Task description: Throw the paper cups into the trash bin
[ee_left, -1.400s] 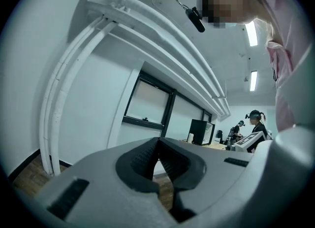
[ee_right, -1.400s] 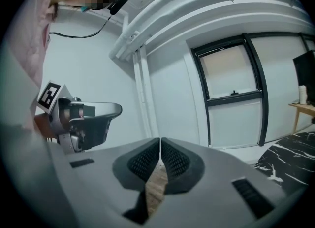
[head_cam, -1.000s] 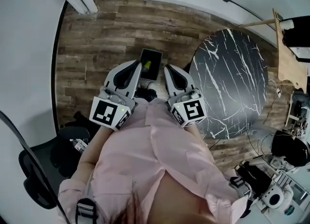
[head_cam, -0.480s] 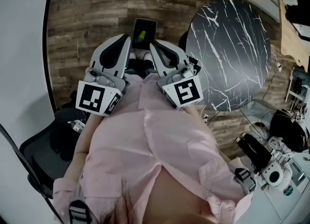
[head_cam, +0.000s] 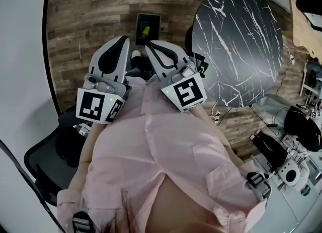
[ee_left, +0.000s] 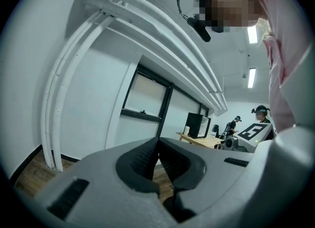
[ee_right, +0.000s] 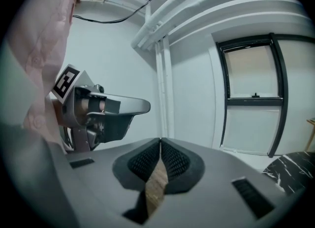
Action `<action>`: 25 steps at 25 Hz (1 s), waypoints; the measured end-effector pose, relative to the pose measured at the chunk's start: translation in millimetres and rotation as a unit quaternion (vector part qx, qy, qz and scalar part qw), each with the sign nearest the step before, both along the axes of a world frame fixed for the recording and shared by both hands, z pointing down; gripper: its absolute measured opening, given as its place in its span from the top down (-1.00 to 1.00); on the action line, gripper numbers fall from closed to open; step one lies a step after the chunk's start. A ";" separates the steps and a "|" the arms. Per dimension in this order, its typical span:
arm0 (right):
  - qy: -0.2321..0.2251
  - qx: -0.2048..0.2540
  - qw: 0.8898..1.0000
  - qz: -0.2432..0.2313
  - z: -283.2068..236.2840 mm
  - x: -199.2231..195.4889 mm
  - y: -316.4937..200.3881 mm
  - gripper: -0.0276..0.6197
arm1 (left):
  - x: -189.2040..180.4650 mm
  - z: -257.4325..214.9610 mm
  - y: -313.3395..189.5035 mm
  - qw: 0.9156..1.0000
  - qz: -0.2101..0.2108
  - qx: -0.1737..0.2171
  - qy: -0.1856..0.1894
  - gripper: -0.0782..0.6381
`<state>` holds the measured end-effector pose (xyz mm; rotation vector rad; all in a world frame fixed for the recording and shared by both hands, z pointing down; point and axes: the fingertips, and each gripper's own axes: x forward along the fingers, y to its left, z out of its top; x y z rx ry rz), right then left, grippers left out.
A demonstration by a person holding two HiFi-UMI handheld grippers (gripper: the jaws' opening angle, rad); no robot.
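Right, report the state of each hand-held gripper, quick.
Left hand-held gripper: shut, holding nothing.
Right hand-held gripper: shut, holding nothing.

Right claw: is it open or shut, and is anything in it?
Shut, empty. The right claw has its ribbed pads touching at the tips; only wooden floor shows in the gap below.

Held side by side before a pink shirt: left gripper and right gripper, tips toward a dark trash bin just beyond, on wood floor. Right: round black marble table. Near left: black chair.
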<state>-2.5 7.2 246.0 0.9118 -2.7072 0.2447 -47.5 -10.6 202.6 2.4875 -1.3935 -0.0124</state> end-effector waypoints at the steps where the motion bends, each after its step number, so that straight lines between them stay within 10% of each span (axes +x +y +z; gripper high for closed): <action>1: 0.002 0.003 1.000 0.001 0.1 0.3 1.0 0.81 | 0.1 -0.3 1.5 1.000 0.000 0.002 -0.001 0.74; 25: 0.045 0.013 0.997 -0.069 8.1 -28.7 24.3 0.81 | -11.1 5.3 14.2 1.000 -0.022 -0.001 -0.009 0.74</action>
